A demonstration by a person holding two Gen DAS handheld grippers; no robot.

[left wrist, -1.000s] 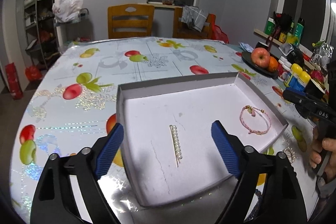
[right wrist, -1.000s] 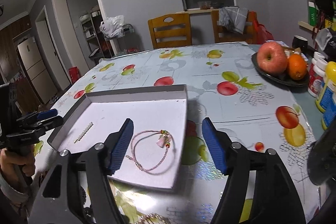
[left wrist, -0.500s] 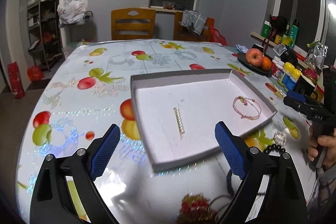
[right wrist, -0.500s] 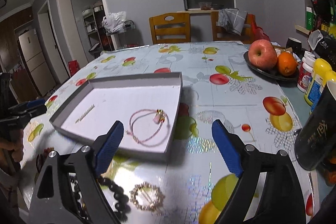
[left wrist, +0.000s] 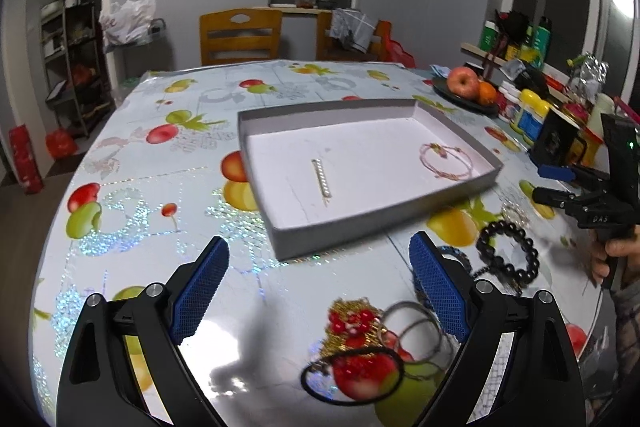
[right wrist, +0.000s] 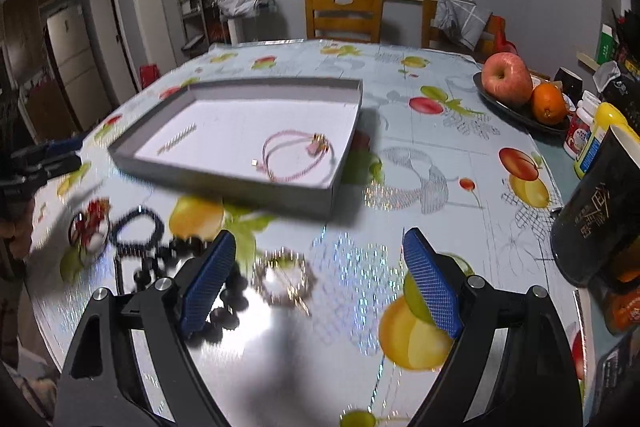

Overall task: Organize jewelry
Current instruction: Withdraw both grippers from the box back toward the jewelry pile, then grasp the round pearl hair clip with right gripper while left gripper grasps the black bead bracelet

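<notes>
**Loose pieces crowd the near edge of the table**

Beside the shallow grey cardboard tray (left wrist: 384, 223), which holds a pink cord bracelet (right wrist: 298, 159) and a pearl bar clip (left wrist: 322, 181), unsorted jewelry lies tangled. Left gripper (left wrist: 318, 291) and right gripper (right wrist: 318, 277) both gape wide, empty. A pinch on the gold crystal ring bracelet (right wrist: 284, 277) may snag the touching black bead bracelet (right wrist: 208, 291). Right of it, bare tablecloth gives room.

Fruit-print table (right wrist: 440, 163): grey tray (right wrist: 224, 183), fruit plate (right wrist: 516, 113), loose bracelets (left wrist: 504, 255), dark cup (right wrist: 596, 223)
</notes>
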